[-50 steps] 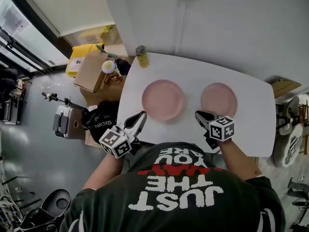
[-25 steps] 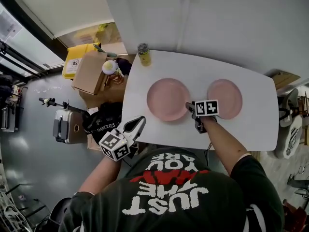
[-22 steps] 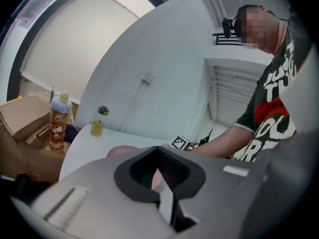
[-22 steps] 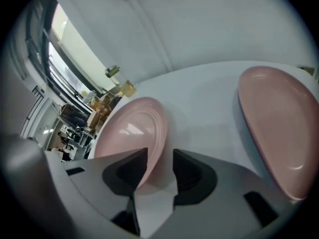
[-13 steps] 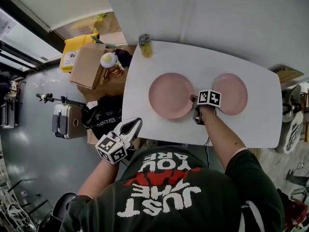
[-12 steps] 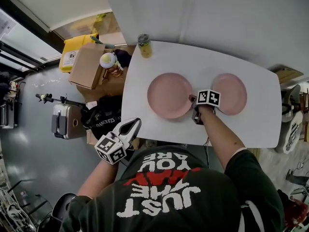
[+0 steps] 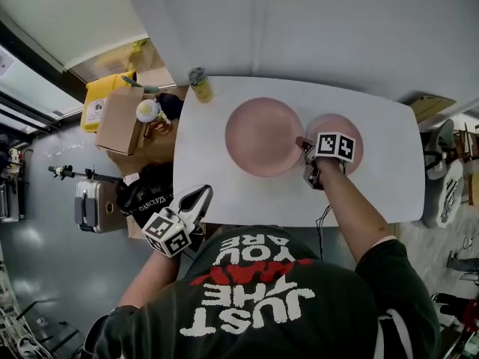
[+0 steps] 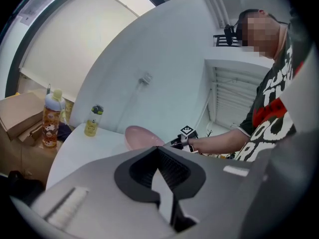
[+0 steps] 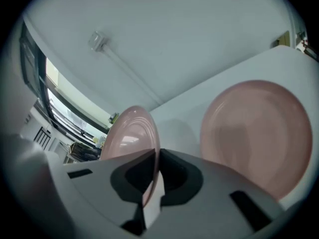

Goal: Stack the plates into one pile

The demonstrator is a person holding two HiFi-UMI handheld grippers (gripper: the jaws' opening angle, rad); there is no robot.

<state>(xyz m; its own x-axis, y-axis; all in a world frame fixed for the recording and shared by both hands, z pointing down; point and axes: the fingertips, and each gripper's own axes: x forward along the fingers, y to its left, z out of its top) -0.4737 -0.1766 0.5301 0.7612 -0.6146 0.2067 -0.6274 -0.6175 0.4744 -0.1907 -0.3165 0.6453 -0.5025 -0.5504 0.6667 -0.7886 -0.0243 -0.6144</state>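
- The right gripper (image 9: 153, 158) has just been closing, and its jaws now pinch the rim of the near plate (image 7: 262, 137). That plate looks lifted and tilted off the white table (image 7: 217, 182), just beside the second plate (image 9: 256, 133), which lies flat.
- The grip is on one thin edge only. The plate's weight hangs out to the side, so it could swivel in the jaws or slip free and drop onto the table.
- If the far edge sags, it may scrape the tabletop or clip the resting plate and push it toward the table's edge.
- The gripper's own body hangs over part of the resting plate. If the plate is lowered with the jaws on that side, they could get trapped between the two plates or leave the top one off-centre.
- The left gripper (image 7: 200, 193) hangs off the near edge of the table with its jaws together and nothing in them, so it gives no support.
- A yellow drink bottle (image 7: 199, 85) stands at the table's far corner, well apart from both plates and not in the way.
- A cardboard box (image 7: 120, 120), an orange bottle (image 8: 51, 118) and a black bag (image 7: 150, 193) are beside the table on the floor. Nothing lies between the plates.
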